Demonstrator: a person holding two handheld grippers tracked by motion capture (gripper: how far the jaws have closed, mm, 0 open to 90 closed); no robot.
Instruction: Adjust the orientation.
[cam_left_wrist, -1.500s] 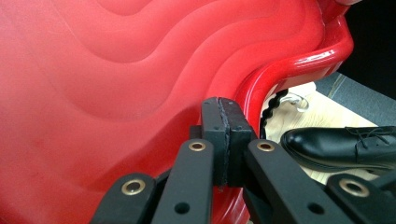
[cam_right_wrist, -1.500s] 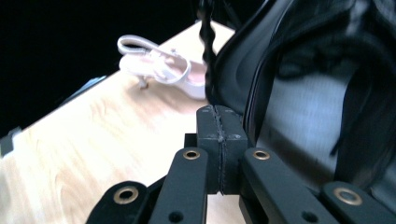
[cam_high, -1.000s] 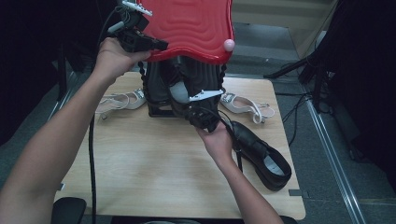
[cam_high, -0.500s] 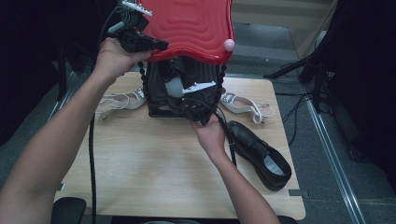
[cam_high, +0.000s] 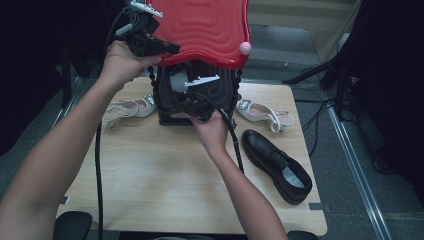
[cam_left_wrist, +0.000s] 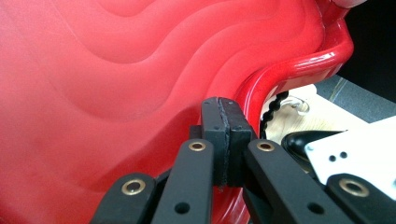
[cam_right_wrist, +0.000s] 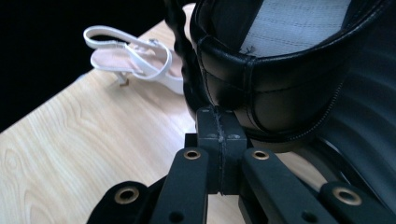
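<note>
A red moulded lid (cam_high: 205, 30) stands raised over a black case (cam_high: 222, 92) at the table's far side. My left gripper (cam_high: 170, 48) sits at the lid's left rim. In the left gripper view its pads (cam_left_wrist: 226, 135) are pressed together, with the red lid (cam_left_wrist: 116, 70) right behind them. My right gripper (cam_high: 192, 100) reaches into the case's open front. Its jaws (cam_right_wrist: 221, 144) are shut and sit just under the heel of a black shoe (cam_right_wrist: 280, 88) with a pale insole. A second black shoe (cam_high: 277, 165) lies on the table at the right.
One white strappy sandal (cam_high: 265, 115) lies right of the case and another (cam_high: 127, 107) left of it, on the wooden table (cam_high: 150, 190). Black cables trail from both grippers. Dark floor and a metal rail lie beyond the right edge.
My right hand has moved left and away from the shoe on the table, further into the case's opening. The left hand and the raised lid have stayed put.
</note>
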